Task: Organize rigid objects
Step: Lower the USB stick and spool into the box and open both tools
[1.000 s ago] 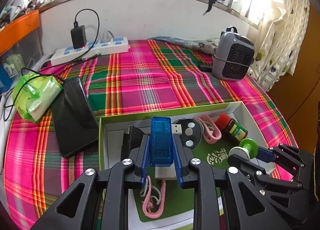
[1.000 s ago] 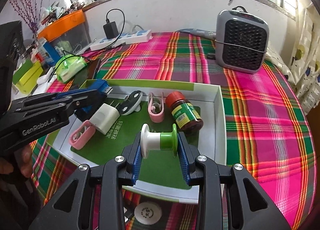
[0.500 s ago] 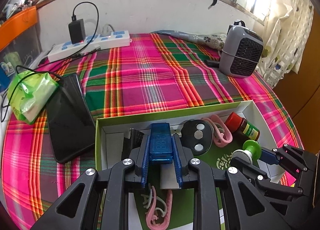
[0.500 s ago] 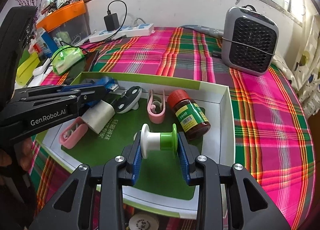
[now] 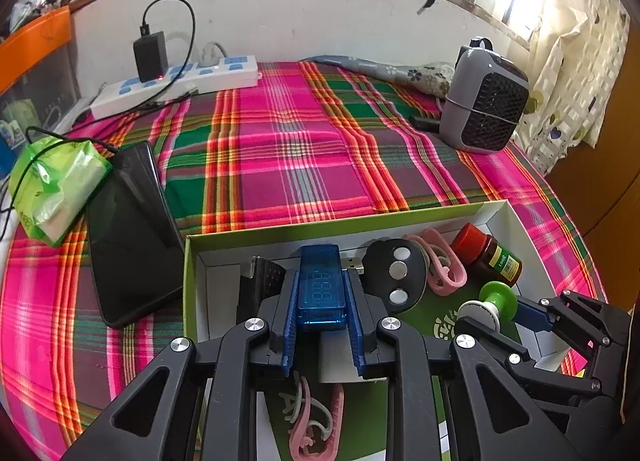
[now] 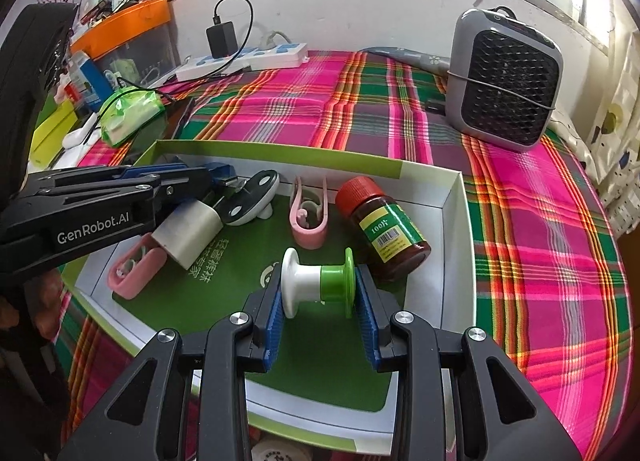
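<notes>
My left gripper [image 5: 321, 293] is shut on a blue USB tester [image 5: 320, 285] and holds it low over the left part of a green-rimmed box [image 5: 332, 223]. My right gripper [image 6: 318, 287] is shut on a white and green spool [image 6: 318, 281] over the box floor [image 6: 224, 297]. In the box lie a black round fob [image 5: 394, 273], a pink clip [image 5: 444, 265], a brown bottle with a red cap [image 6: 378, 221], a white charger [image 6: 188, 233] and a second pink clip [image 6: 136, 269]. The left gripper also shows in the right wrist view [image 6: 216, 181].
A black phone [image 5: 128, 233] and a green tissue pack [image 5: 52, 185] lie left of the box. A white power strip [image 5: 176, 81] with a black adapter is at the back. A grey fan heater [image 5: 484, 101] stands at the back right on the plaid cloth [image 5: 296, 149].
Both grippers have moved lower into the box with their loads. The USB tester now sits close to the fob and over the white charger.
</notes>
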Demonstrator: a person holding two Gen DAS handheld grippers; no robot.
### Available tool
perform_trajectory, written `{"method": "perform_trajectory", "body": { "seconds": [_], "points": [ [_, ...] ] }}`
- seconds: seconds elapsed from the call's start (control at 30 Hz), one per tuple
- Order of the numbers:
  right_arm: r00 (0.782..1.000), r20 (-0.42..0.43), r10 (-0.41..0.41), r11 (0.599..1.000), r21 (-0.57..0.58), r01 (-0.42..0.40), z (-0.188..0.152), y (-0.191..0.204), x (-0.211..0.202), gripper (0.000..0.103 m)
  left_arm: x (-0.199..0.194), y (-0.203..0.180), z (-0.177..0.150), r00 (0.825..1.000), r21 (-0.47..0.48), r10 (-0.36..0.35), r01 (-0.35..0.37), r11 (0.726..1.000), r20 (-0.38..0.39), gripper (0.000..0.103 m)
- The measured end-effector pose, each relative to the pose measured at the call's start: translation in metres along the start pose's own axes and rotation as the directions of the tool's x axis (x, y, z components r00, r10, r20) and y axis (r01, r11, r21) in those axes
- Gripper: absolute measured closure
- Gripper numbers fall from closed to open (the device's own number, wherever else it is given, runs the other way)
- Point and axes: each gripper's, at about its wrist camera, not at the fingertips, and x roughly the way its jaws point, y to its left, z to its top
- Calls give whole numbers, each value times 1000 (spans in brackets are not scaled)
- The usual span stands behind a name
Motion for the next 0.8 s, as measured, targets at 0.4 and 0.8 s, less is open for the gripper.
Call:
{"method": "perform_trajectory", "body": {
  "seconds": [0.4, 0.8],
  "points": [
    [1000, -3, 4, 1000, 0, -4, 0, 0, 1, 69, 1, 0, 0, 1000, -1, -5, 5, 1000, -2, 81],
    [1000, 4, 19, 1000, 7, -19, 0, 0, 0, 64, 0, -3, -2, 1000, 14, 2, -2, 1000, 2, 74]
  ]
}}
